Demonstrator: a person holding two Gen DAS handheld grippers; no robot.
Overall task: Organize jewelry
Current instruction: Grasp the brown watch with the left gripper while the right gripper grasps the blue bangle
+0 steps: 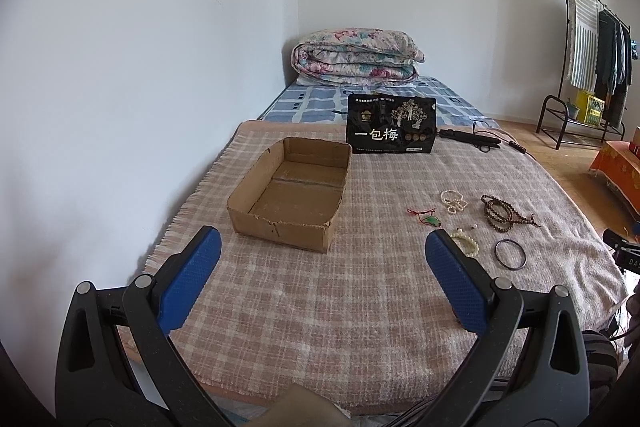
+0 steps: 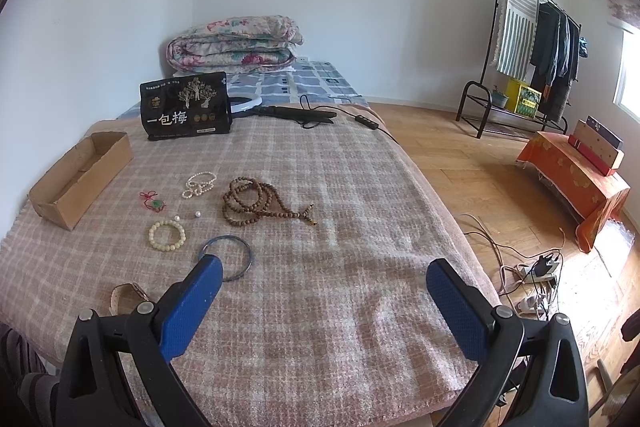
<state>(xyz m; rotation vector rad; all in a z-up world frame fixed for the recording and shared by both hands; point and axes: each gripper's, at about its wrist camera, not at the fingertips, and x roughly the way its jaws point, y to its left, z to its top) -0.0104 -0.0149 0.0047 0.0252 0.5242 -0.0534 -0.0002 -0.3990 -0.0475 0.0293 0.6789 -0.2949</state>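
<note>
left gripper: spread wide, holds nothing
right gripper: spread wide, holds nothing
cardboard box: nothing inside, near bed's wall edge

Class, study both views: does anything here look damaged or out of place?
Yes. The cardboard box has a torn, ragged front rim. Two loose pearl beads lie apart from the bracelets, and a black snack bag sits among the jewelry.
</note>
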